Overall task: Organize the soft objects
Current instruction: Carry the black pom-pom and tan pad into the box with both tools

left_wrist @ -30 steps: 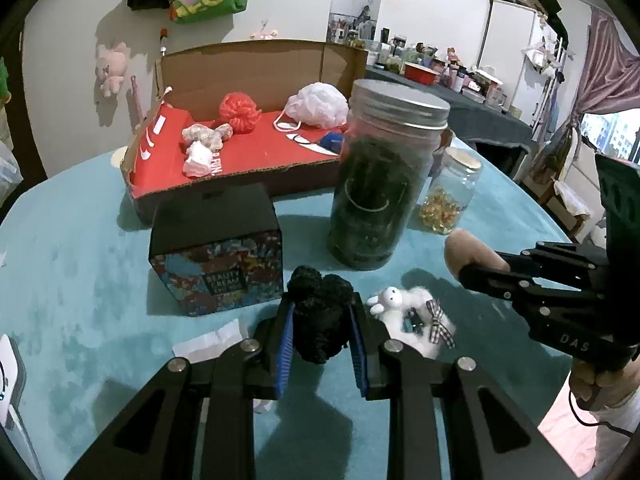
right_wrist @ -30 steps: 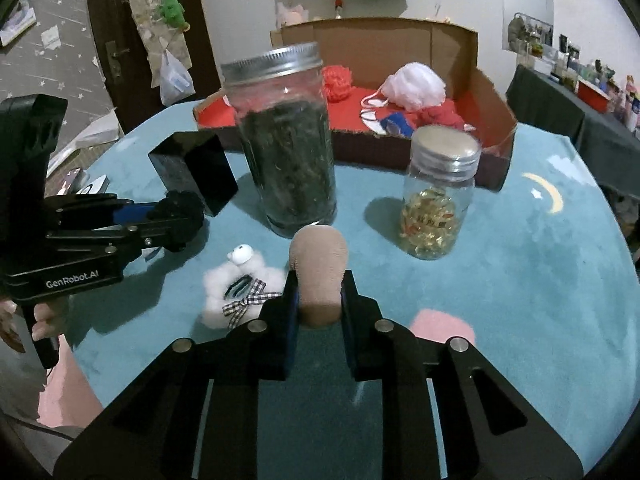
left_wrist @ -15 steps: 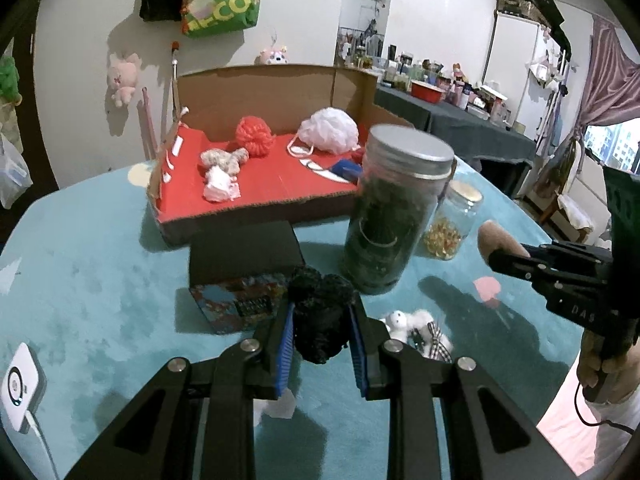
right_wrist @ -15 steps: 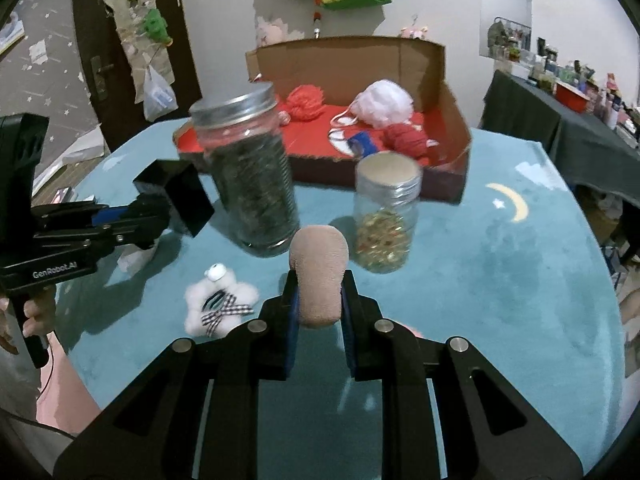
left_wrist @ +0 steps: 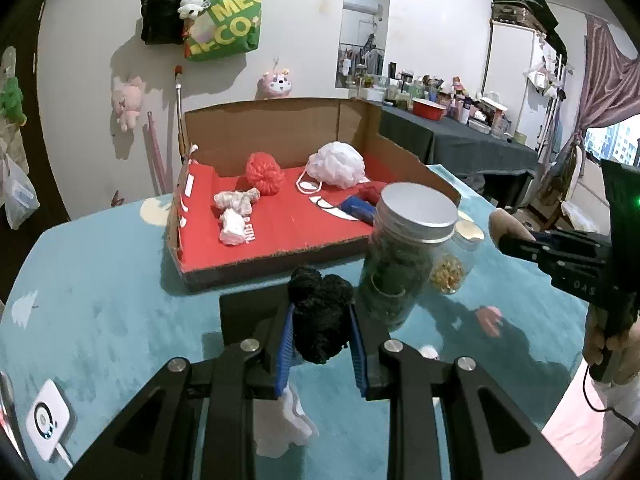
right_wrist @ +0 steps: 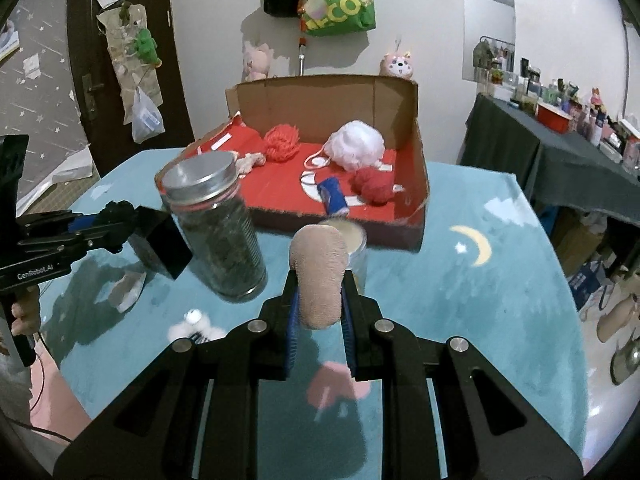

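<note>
My left gripper (left_wrist: 320,344) is shut on a black fuzzy ball (left_wrist: 320,312) and holds it above the table, in front of the red-lined cardboard box (left_wrist: 280,236). My right gripper (right_wrist: 319,320) is shut on a tan soft pad (right_wrist: 320,276), raised above the small jar. The box (right_wrist: 416,184) holds a red puff (left_wrist: 265,173), a white puff (left_wrist: 338,164), a white knotted cloth (left_wrist: 234,216), a blue item (right_wrist: 332,196) and a red ball (right_wrist: 374,184). A white plush sheep (right_wrist: 194,326) lies on the teal cloth.
A tall jar of dark leaves (left_wrist: 404,256) and a small jar of golden bits (left_wrist: 450,272) stand before the box. A black box (right_wrist: 160,240) sits at left. A crumpled tissue (left_wrist: 280,428) and a white device (left_wrist: 50,420) lie near the front edge.
Both grippers have risen higher above the table with their loads and shifted toward the box. The sheep now sits low, partly behind the right gripper's fingers.
</note>
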`<state>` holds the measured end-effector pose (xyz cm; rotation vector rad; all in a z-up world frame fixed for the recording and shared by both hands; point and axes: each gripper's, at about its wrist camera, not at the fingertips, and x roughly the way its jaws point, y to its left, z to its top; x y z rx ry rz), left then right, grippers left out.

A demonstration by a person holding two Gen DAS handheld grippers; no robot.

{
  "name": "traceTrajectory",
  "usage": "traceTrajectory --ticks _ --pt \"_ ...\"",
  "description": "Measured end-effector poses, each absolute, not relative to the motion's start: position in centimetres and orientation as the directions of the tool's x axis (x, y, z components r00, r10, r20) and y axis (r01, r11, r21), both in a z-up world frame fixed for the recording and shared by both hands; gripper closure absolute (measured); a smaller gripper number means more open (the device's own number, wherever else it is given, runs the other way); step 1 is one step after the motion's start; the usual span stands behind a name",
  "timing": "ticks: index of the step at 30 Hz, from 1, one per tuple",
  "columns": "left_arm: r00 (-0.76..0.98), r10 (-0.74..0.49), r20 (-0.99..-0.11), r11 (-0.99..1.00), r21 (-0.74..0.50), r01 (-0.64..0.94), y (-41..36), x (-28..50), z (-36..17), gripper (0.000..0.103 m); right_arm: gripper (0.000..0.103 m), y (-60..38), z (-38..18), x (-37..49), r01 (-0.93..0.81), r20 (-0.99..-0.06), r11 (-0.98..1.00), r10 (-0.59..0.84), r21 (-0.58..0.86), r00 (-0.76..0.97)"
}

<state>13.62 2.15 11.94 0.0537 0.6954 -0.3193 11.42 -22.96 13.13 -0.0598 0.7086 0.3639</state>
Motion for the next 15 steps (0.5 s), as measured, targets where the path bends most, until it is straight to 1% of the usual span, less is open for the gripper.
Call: traceTrajectory --ticks 7,15 --pt "0.716 -0.277 -0.641 0.948 -0.059 0.314 2.4 14.3 12.3 0.077 0.085 -23.1 13.6 13.1 -0.37 -0.653 0.927 0.32 0.065 0.687" --pt "0.683 -0.298 -0.667 0.934 -0.053 0.355 2.6 17.4 13.3 0.077 0.085 -22.6 14.1 15.3 -0.413 -0.669 0.909 0.34 0.053 0.661"
